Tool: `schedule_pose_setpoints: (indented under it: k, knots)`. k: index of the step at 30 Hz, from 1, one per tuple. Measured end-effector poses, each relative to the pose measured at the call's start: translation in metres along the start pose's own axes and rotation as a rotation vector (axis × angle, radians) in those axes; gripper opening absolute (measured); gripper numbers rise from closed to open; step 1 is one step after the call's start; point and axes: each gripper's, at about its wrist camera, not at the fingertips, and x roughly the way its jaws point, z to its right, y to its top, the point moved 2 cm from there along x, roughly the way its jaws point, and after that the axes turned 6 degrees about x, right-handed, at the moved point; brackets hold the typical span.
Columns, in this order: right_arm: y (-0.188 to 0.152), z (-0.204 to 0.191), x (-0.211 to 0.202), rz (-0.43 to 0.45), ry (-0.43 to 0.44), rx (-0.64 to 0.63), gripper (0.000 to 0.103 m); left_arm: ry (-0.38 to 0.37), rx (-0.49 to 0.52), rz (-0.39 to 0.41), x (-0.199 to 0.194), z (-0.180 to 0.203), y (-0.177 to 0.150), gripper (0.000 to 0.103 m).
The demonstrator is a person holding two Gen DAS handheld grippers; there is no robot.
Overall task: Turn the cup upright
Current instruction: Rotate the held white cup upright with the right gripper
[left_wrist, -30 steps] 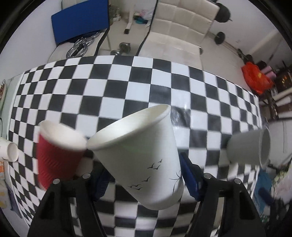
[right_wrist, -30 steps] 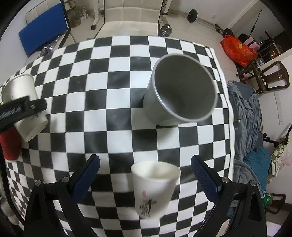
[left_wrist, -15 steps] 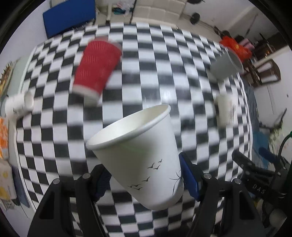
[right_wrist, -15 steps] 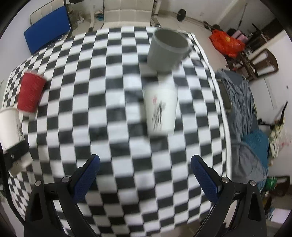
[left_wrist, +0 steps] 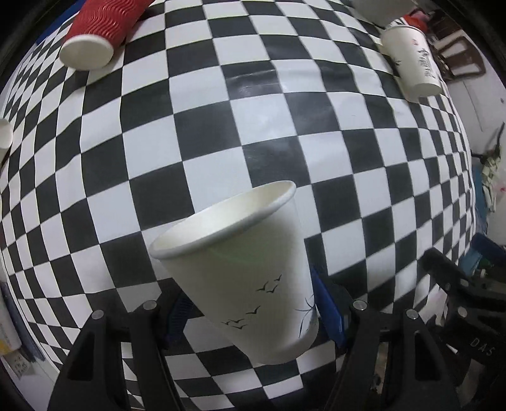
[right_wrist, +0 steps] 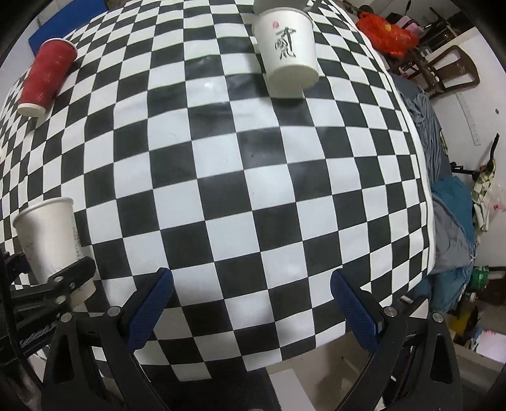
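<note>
Both views swing higher over checkered table (right_wrist: 253, 189); my left gripper (left_wrist: 253, 311) stays clamped on white bird cup (left_wrist: 249, 272), right gripper (right_wrist: 251, 303) wide apart, empty.

The white paper cup printed with small black birds (left_wrist: 243, 272) is tilted, mouth up-left. It hangs over the checkered surface (left_wrist: 221, 110), well apart from it.

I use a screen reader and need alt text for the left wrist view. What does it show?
The left gripper holds a white paper cup with printed birds, tilted, above a checkered tablecloth. Farther off, a red cup and a white cup with calligraphy stand on the cloth.
</note>
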Motion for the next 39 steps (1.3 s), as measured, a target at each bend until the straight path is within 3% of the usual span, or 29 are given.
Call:
schedule_pose_setpoints:
  k: [6,7,9,14,20,23,25,28,39]
  knots:
    - [0.007,0.004,0.011,-0.017,0.033,-0.009,0.101,-0.004,-0.077,0.004,-0.001,-0.001,0.007,0.070]
    - [0.009,0.003,0.014,-0.026,0.030,-0.019,0.100,0.000,-0.079,0.001,-0.001,-0.001,0.007,0.071]
    - [0.011,0.002,0.018,-0.034,0.049,-0.021,0.100,0.001,-0.080,0.005,-0.003,0.001,0.010,0.086]
    - [0.014,0.004,0.016,-0.034,0.097,-0.014,0.101,-0.006,-0.085,0.032,-0.016,0.001,0.017,0.086]
    - [0.019,0.011,-0.005,-0.015,0.191,-0.008,0.101,-0.007,-0.128,0.135,-0.071,-0.014,0.001,0.089]
    - [0.021,0.008,-0.023,0.003,0.240,-0.021,0.101,0.032,-0.159,0.234,-0.102,-0.032,-0.016,0.092]
    - [0.022,0.000,-0.037,0.002,0.284,-0.047,0.101,0.114,-0.174,0.320,-0.119,-0.048,-0.028,0.093]
    - [0.026,-0.026,-0.048,-0.028,0.336,-0.109,0.101,0.219,-0.197,0.375,-0.115,-0.070,-0.045,0.093]
    - [0.038,-0.115,-0.015,-0.146,0.308,-0.282,0.091,0.244,-0.329,0.289,-0.066,-0.100,-0.051,0.093]
